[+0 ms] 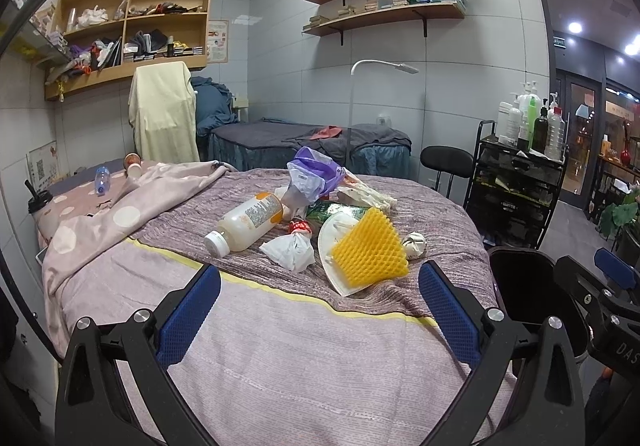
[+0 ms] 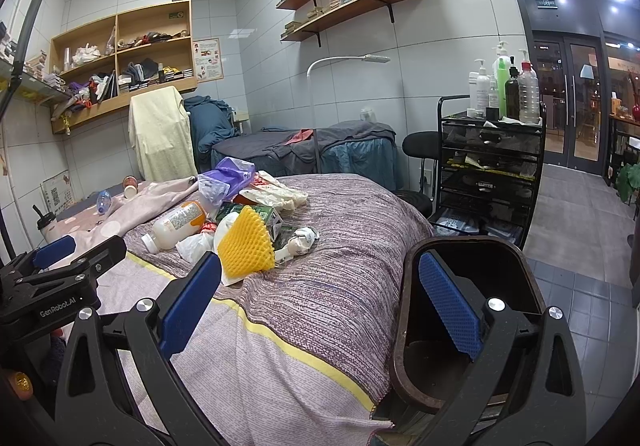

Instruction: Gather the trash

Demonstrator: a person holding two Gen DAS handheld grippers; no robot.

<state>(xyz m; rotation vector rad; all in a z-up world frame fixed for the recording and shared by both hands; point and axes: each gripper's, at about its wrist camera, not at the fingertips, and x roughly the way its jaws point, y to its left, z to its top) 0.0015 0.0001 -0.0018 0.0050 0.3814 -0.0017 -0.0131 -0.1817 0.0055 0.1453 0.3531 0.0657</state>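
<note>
A heap of trash lies mid-bed: a pale plastic bottle (image 1: 248, 222) on its side, a yellow foam net (image 1: 370, 250) on a white face mask (image 1: 340, 278), a knotted white bag (image 1: 290, 252), a purple bag (image 1: 312, 174), a green packet (image 1: 336, 210) and a crumpled paper ball (image 1: 414, 244). My left gripper (image 1: 320, 310) hovers open over the near bedspread, short of the heap. My right gripper (image 2: 320, 308) is open and holds nothing, its right finger over the mouth of a dark bin (image 2: 520, 266) beside the bed. The foam net (image 2: 246, 246) and bottle (image 2: 176, 224) lie ahead to its left.
The bed's striped cover (image 1: 280, 346) drops off at the right, where the bin (image 1: 532, 286) stands. Beyond are a black trolley (image 2: 488, 166) with bottles, a black chair (image 2: 420, 144), a floor lamp (image 2: 316, 106) and a second bed. Cups and a small bottle (image 1: 102, 178) lie at the far left.
</note>
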